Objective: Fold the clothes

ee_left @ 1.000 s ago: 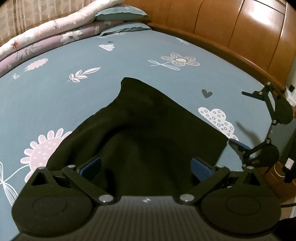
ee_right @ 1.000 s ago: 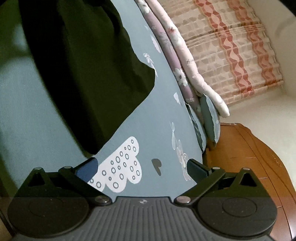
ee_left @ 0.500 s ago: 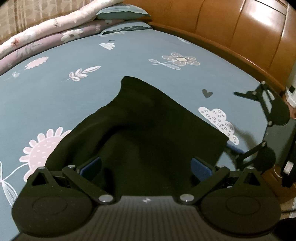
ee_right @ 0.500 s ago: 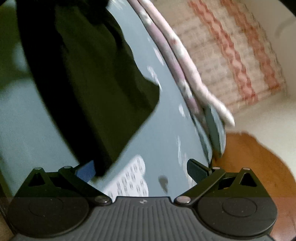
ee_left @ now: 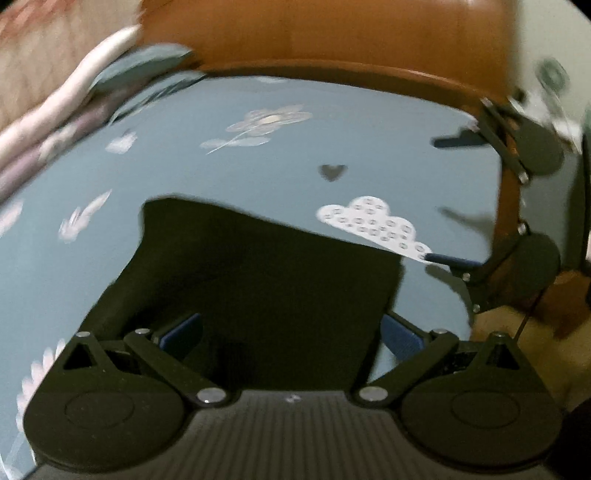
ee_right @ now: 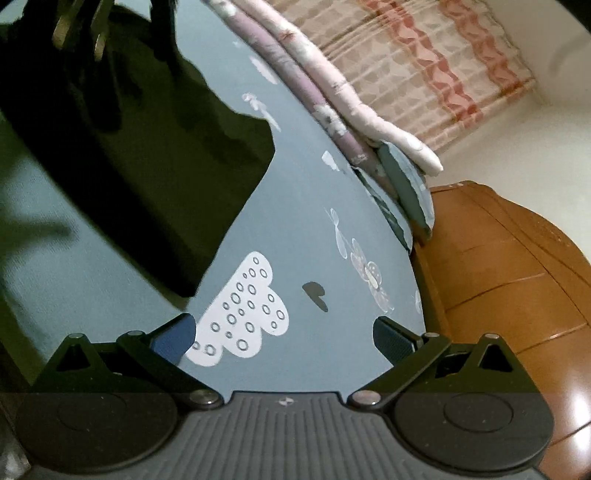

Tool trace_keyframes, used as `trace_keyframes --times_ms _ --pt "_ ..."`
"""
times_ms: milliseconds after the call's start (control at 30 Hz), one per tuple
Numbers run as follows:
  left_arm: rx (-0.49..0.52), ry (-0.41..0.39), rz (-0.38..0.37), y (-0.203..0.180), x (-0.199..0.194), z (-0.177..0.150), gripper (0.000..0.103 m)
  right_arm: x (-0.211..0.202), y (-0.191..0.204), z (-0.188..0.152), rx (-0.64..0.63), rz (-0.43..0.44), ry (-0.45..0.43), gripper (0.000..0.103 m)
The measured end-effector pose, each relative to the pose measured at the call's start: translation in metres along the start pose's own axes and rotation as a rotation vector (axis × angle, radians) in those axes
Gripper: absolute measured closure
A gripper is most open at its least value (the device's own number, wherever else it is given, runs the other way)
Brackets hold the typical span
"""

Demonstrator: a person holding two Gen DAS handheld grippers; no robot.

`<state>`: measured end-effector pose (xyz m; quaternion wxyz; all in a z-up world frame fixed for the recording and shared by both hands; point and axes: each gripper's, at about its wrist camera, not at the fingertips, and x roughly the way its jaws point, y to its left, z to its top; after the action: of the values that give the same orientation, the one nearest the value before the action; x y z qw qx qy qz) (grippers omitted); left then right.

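The bed, in a blue sheet printed with flowers, a heart and a white cloud, fills both views, with a wooden headboard at its far side and rolled bedding along the other edge. On it lies the dark garment, spread mostly flat. From the left gripper it runs straight ahead toward 12 o'clock, its near part lying between and below the open fingers, its far edge slanting from 11 o'clock down toward 2 o'clock. From the right gripper the same cloth sits off at 10 to 11 o'clock, its nearest corner just beyond the left finger, so its length appears to run away from the left gripper. The left gripper is plainly the nearer one, poised over the cloth; the right gripper is beside the corner, over the cloud print. Both sets of jaws stand apart and hold nothing. I judge the coming move turns on the right gripper reaching toward 10 o'clock for that corner. The left view is smeared by motion, the garment's near hem is hidden under the gripper body, and its black surface swallows any seams or folds, so I cannot tell what kind of garment it is.
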<state>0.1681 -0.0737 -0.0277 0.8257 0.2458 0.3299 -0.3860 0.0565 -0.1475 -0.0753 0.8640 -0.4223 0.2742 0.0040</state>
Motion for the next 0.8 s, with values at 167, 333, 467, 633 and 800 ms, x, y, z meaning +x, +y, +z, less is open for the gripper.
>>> trace_keyframes --times_ms 167,333,467,633,800 --pt "0.213 -0.013 0.067 -0.031 0.018 -0.001 0.001 -0.012 0.013 -0.01 0.013 -0.003 -0.028 0.0" --pt "0.349 -0.005 0.158 -0.051 0.033 -0.004 0.001 -0.025 0.02 -0.024 0.034 0.015 -0.092 0.0" --pt "0.414 -0.004 0.217 -0.06 0.038 -0.005 0.001 -0.029 0.022 -0.036 0.051 0.013 -0.131 0.0" --pt "0.433 0.015 0.254 -0.066 0.039 -0.003 0.001 -0.033 0.02 -0.044 0.101 0.029 -0.168 0.0" --pt "0.45 0.016 0.292 -0.068 0.038 0.001 0.001 -0.036 0.018 -0.045 0.112 0.029 -0.2 0.0"
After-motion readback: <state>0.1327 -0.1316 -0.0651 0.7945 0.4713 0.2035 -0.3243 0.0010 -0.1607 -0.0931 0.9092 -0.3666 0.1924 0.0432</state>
